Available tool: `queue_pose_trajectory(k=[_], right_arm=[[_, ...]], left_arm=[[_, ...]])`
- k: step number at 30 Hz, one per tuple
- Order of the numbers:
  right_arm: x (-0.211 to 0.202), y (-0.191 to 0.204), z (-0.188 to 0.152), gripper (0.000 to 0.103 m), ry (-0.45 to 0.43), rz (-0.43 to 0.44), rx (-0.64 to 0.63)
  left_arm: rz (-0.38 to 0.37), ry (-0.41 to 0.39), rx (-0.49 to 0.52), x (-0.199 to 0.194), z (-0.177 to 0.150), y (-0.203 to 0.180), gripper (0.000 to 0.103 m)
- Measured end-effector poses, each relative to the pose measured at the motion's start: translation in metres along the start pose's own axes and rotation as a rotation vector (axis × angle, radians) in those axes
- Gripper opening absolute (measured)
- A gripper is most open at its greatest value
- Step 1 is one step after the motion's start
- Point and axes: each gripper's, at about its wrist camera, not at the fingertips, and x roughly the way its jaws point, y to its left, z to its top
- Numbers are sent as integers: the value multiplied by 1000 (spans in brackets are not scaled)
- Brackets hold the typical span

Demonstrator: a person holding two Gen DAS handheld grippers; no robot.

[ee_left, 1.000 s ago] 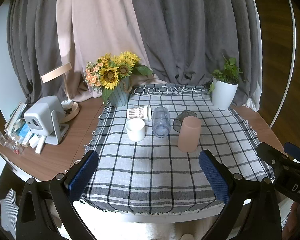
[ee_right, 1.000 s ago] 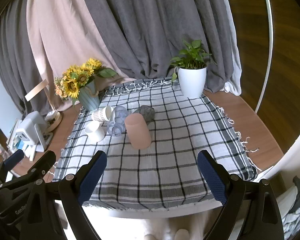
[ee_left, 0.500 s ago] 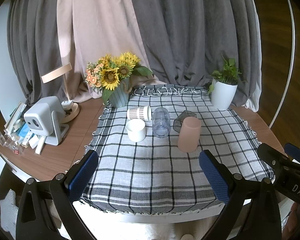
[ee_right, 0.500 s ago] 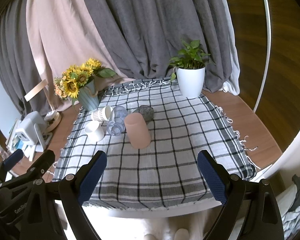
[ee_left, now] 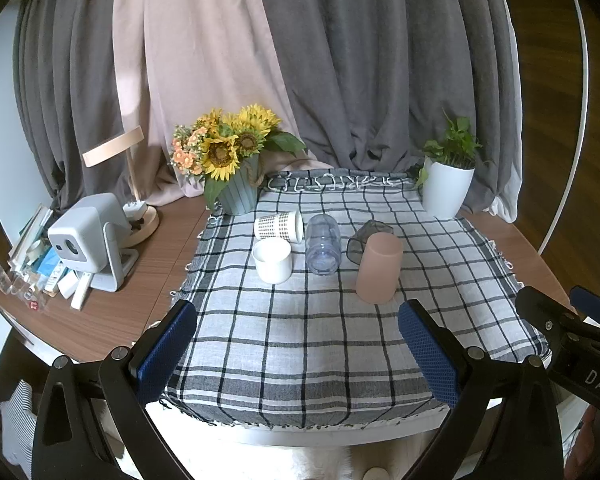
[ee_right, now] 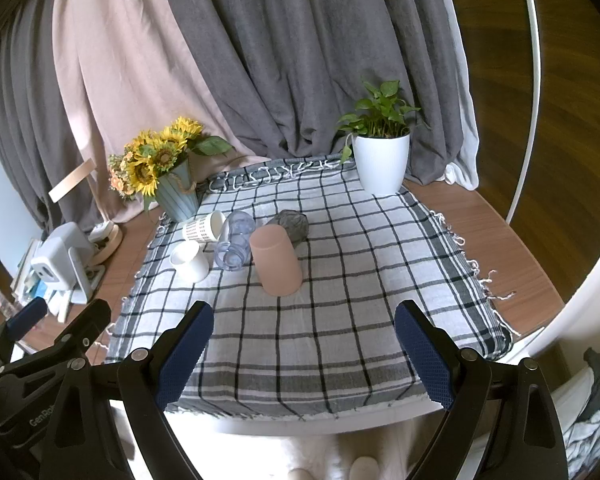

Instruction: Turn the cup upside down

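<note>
A pink cup (ee_left: 379, 268) (ee_right: 276, 261) stands upside down on the checked cloth (ee_left: 300, 344) (ee_right: 340, 304). A white cup (ee_left: 272, 260) (ee_right: 189, 265) stands upright at the left. A clear cup (ee_left: 322, 249) (ee_right: 234, 245), a patterned paper cup (ee_left: 279, 227) (ee_right: 203, 227) and a dark grey cup (ee_left: 365, 236) (ee_right: 293, 224) lie on their sides. My left gripper (ee_left: 298, 354) and right gripper (ee_right: 304, 354) are open and empty, held back over the cloth's near edge, well short of the cups.
A sunflower vase (ee_left: 236, 184) (ee_right: 176, 192) stands at the cloth's back left, a white plant pot (ee_left: 446, 188) (ee_right: 382, 164) at the back right. A grey projector (ee_left: 88, 240), a lamp and clutter sit on the wooden table at the left. Curtains hang behind.
</note>
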Motion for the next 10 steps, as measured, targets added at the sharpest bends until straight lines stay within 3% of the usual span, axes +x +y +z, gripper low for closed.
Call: queue_pose_trajectory(k=[10], right_arm=[[0, 0, 0, 92, 0, 0, -1]], left_arm=[[-5, -2, 1, -2, 0, -1, 103]])
